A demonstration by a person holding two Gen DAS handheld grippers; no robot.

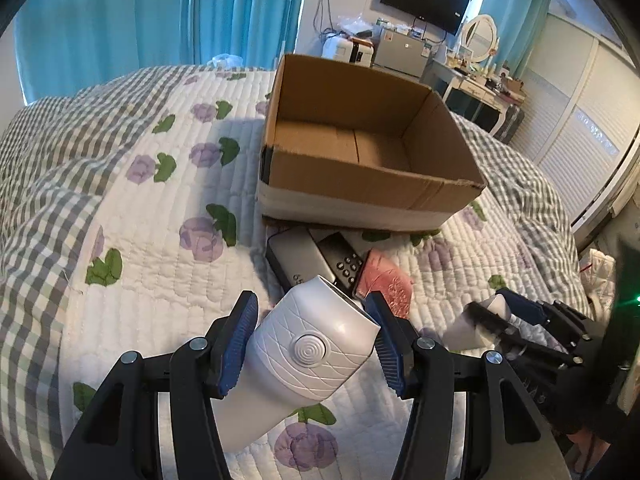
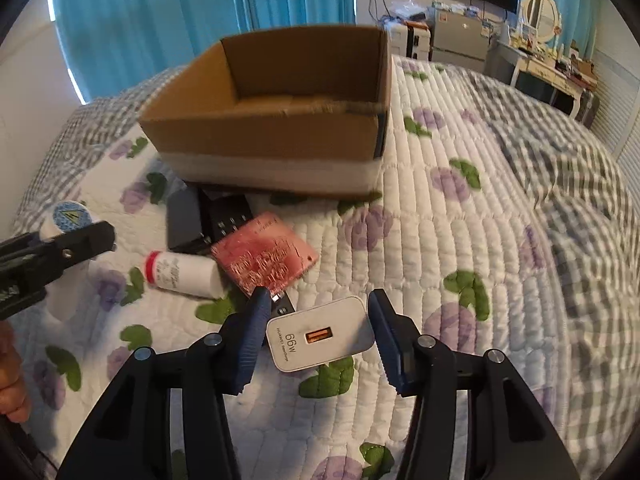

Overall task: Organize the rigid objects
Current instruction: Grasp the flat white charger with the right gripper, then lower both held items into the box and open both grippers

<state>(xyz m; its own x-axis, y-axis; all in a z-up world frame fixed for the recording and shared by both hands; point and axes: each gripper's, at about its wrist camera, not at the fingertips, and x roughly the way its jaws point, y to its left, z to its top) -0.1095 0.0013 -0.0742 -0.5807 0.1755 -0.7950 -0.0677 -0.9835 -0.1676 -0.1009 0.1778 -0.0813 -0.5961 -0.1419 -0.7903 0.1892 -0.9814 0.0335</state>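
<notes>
My left gripper (image 1: 310,344) is clamped on a white handheld device (image 1: 308,356), pinched across its body so the front end points at twelve o'clock toward the open cardboard box (image 1: 360,152), which looks empty and ready for it. My right gripper (image 2: 316,336) is closed around a white 66W charger (image 2: 320,334), port face toward the camera, with the box at eleven o'clock. A pink card (image 2: 266,258), white bottle (image 2: 184,270) and dark remote (image 2: 208,216) lie on the quilt (image 2: 460,240) just before the box, probably next.
</notes>
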